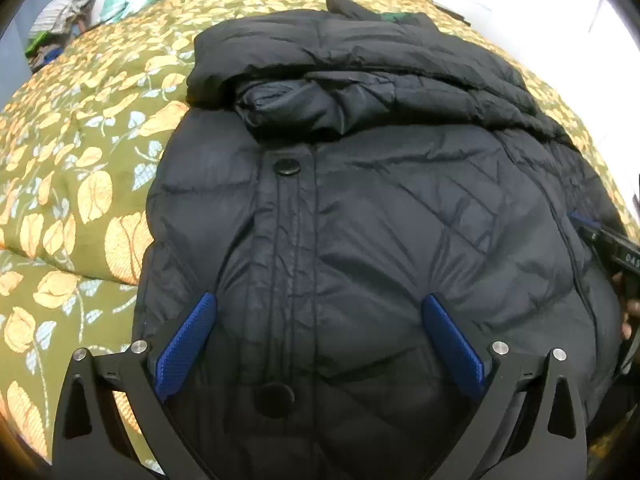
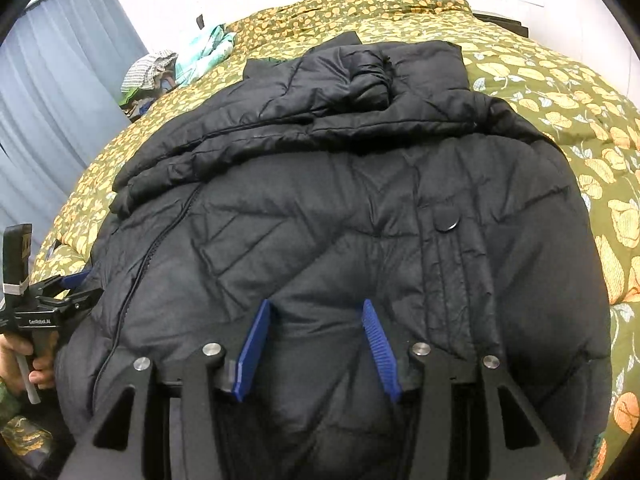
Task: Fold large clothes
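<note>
While black jacket (image 1: pixel 360 220) lies on floral bedspread (image 1: pixel 80 184), hand-held grippers apart

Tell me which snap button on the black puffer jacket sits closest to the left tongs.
The lower round black snap button, between the blue pads; the upper button lies farther up the placket.

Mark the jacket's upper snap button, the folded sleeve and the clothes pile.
upper snap button (image 1: pixel 287 167), left wrist view, its centre
folded sleeve (image 2: pixel 280 128), right wrist view, mid-length
clothes pile (image 1: pixel 68 12), left wrist view, striped top
</note>
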Demonstrator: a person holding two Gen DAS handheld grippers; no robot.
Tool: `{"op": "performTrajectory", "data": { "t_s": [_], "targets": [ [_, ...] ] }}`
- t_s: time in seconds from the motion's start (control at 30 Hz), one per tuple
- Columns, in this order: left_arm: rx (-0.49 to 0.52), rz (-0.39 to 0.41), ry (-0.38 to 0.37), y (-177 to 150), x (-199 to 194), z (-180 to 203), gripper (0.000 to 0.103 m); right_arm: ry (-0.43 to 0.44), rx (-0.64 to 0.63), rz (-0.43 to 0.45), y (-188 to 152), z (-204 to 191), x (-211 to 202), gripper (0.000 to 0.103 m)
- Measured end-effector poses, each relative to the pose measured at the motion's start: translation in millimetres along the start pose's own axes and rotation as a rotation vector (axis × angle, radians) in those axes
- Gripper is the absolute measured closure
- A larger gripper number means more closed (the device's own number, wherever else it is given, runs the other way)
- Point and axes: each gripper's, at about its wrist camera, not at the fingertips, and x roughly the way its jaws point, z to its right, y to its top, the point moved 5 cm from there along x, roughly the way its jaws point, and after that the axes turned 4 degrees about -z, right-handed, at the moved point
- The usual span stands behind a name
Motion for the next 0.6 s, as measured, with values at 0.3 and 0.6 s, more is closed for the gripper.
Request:
{"op": "performTrajectory", "data": {
  "t_s": [0.3,0.6],
  "targets": [
    [0.038,-0.052,0.001,-18,-12,2,0.001,-0.007,0.004,-0.022,2,0,1,0.053],
    [0.094,-0.095,0.005,-36,-25,8,0.001,-0.008,0.004,-0.023,2,0,1,0.053]
  ]
}}
